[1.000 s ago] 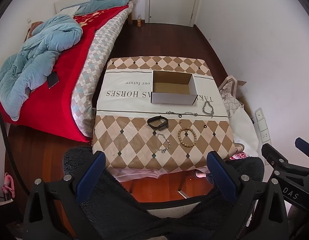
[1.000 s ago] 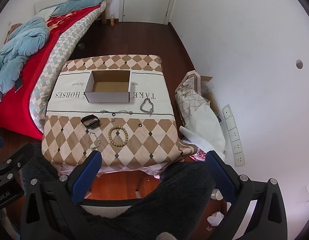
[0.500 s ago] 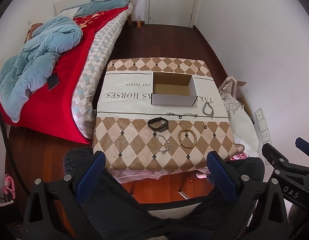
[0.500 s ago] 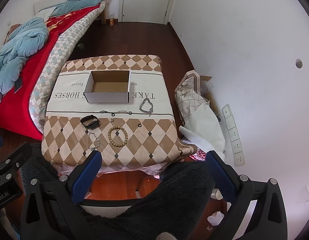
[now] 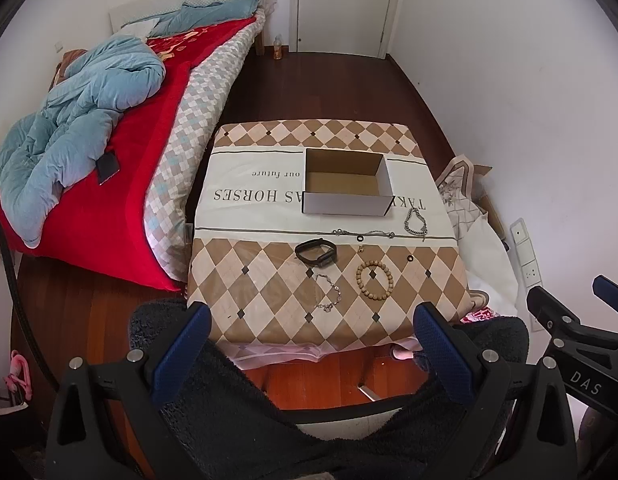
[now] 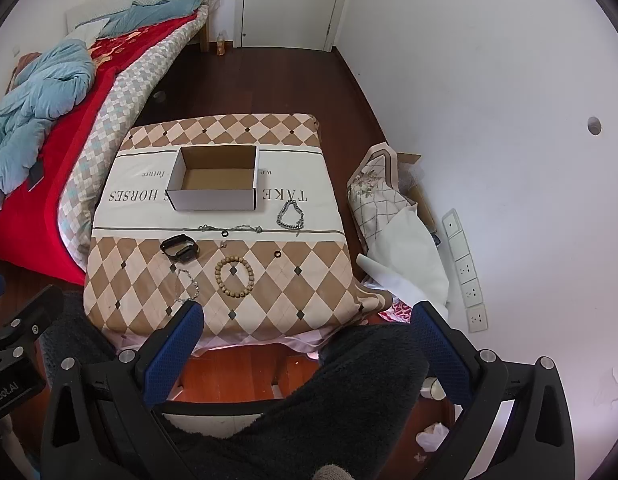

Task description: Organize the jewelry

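An open, empty cardboard box (image 5: 346,186) (image 6: 213,178) sits on the checked cloth-covered table (image 5: 269,288) (image 6: 309,264). In front of it lie a black wristband (image 5: 316,251) (image 6: 179,247), a wooden bead bracelet (image 5: 374,275) (image 6: 233,277), a thin silver bracelet (image 5: 329,291) (image 6: 187,285), a chunky silver chain (image 5: 415,222) (image 6: 291,216), a thin necklace (image 5: 365,233) (image 6: 233,229) and small black rings (image 5: 410,258) (image 6: 277,254). My left gripper (image 5: 311,350) and right gripper (image 6: 305,348) both hover open, well short of the table's near edge, holding nothing.
A bed (image 5: 121,152) with a red cover and blue duvet runs along the left. Bags and cloth (image 6: 393,232) are piled at the table's right against the white wall. Dark fuzzy clothing (image 5: 269,412) of the person fills the foreground. A closed door (image 5: 345,4) stands beyond.
Both views have shifted only slightly; the jewelry and box stay put and both grippers remain open.
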{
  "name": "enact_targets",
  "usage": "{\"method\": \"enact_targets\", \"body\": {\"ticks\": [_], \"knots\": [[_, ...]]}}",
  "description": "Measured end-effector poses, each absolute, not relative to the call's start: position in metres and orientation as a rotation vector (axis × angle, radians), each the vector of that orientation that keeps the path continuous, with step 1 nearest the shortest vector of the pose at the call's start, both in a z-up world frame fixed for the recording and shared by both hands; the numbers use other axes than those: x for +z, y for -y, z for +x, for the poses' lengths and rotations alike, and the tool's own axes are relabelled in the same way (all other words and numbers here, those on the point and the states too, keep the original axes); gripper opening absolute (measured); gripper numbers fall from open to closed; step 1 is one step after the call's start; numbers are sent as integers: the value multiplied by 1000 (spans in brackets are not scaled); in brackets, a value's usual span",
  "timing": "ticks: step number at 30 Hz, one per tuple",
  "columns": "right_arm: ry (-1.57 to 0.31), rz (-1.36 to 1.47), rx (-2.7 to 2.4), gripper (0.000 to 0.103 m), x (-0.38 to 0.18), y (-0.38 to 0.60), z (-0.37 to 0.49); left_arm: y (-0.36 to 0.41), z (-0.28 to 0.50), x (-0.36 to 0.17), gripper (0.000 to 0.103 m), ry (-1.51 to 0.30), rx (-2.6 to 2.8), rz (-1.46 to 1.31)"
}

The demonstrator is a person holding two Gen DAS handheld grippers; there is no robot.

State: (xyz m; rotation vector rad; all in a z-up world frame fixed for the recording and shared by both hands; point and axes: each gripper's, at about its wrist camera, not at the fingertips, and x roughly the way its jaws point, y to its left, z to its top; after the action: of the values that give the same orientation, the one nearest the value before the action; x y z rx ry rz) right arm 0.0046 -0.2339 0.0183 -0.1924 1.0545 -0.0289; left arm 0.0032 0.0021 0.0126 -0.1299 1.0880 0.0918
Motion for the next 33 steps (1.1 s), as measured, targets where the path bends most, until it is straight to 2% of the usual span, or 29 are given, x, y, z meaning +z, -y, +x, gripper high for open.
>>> {"method": "enact_targets", "body": {"ticks": [33], "knots": [[-1036, -186, -17, 103, 26, 229, -2, -6, 4, 21, 103, -1071, 100, -127]]}}
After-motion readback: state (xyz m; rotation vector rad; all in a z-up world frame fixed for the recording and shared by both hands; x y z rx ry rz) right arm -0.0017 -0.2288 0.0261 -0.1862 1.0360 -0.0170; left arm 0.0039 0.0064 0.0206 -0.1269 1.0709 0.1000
